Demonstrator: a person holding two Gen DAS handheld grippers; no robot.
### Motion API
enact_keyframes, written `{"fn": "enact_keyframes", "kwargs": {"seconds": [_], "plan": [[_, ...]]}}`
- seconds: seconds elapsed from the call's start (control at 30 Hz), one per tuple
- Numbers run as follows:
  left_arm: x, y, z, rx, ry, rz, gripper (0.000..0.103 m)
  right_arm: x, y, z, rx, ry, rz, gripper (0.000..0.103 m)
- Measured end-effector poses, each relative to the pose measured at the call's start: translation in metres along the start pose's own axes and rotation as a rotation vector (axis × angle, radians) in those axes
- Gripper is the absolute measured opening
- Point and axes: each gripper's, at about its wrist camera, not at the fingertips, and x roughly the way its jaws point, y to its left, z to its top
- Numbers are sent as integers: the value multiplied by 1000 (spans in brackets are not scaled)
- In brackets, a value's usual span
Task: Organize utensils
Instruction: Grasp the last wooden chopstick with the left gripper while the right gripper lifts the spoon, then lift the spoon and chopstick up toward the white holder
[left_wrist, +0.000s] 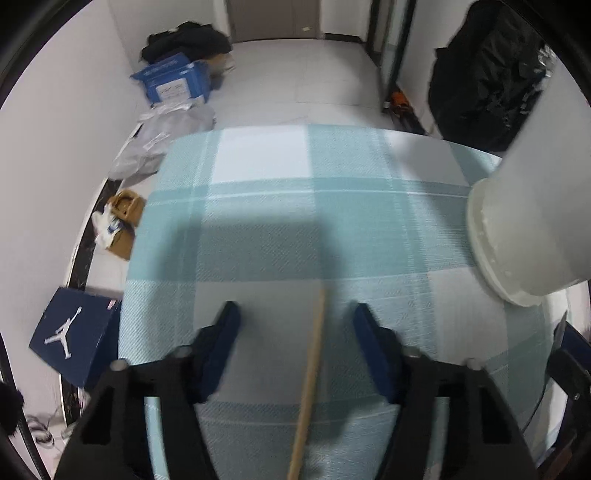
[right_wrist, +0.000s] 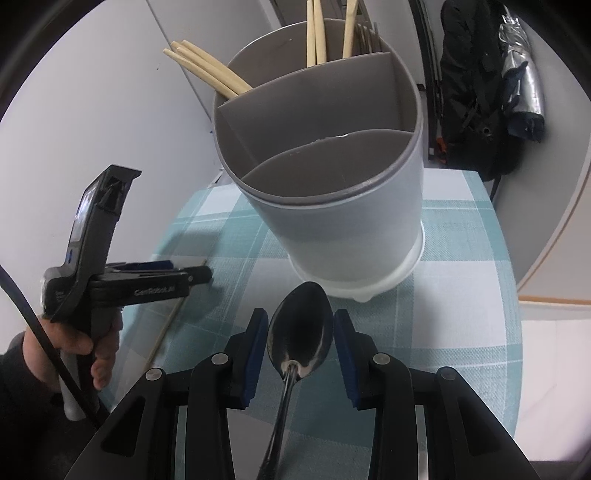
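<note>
A grey three-compartment utensil holder (right_wrist: 332, 221) stands on the teal checked tablecloth (right_wrist: 461, 295); it also shows at the right edge of the left wrist view (left_wrist: 524, 236). Several pale chopsticks (right_wrist: 207, 70) lean in its far compartments, while the two nearer ones look empty. My right gripper (right_wrist: 300, 328) is shut on a dark metal spoon (right_wrist: 301, 332), pads against the bowl, just in front of the holder. My left gripper (left_wrist: 295, 317) is open and straddles a wooden chopstick (left_wrist: 314, 354) lying on the cloth, pads apart from it. A hand holds that gripper (right_wrist: 199, 275) at the left.
The table's left edge drops to a floor with a navy shoe box (left_wrist: 79, 336), a blue carton (left_wrist: 173, 79), grey bags (left_wrist: 162, 140) and a small cardboard box (left_wrist: 123, 221). A black bag (left_wrist: 487, 77) hangs beyond the far right corner.
</note>
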Motion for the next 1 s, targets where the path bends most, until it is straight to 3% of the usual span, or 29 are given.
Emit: {"fn": "enact_keyframes", "kwargs": {"seconds": [0.13, 0.2, 0.37, 0.5, 0.67, 0.9, 1.0], "plan": [[-1, -11, 6, 42, 25, -25, 12, -8, -3, 0, -3, -16, 5, 35], [0, -14, 7, 39, 40, -33, 3, -12, -1, 0, -6, -26, 4, 35], [-1, -1, 7, -69, 48, -60, 1, -22, 2, -4, 2, -64, 27, 35], [-19, 14, 5, -187, -29, -87, 1, -32, 9, -4, -21, -106, 35, 35], [-56, 19, -5, -262, -156, -113, 1, -43, 20, -6, -43, -144, 31, 35], [-96, 14, -18, -303, -285, -146, 0, -60, 34, -10, -86, -196, 16, 35], [-102, 18, -19, -321, -298, -135, 0, -66, 43, -17, -120, -210, -3, 35]]}}
